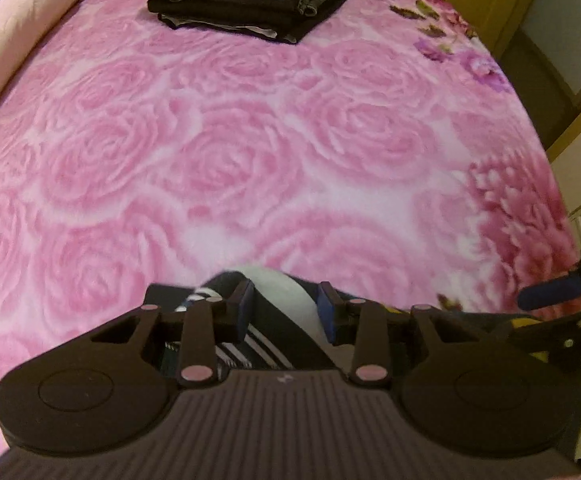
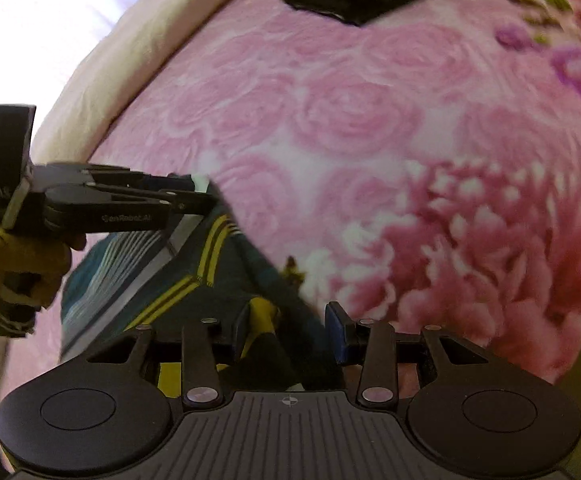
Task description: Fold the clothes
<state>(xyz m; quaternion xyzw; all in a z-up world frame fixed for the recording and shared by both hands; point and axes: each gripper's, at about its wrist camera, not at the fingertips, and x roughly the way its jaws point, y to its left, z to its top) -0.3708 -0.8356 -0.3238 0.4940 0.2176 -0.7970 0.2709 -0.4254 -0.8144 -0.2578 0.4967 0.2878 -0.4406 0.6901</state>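
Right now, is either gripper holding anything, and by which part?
Both grippers sit wide at the dark striped garment near the pink rose blanket's edge. Left gripper and right gripper straddle cloth; no closed hold shows.

The only readable lettering is a pale brand mark, roughly "GenRobot.AI" (its first letter is unclear), printed along the dark side of the left gripper (image 2: 194,200). A few pale characters behind it, on the gripper's rear block, are illegible.
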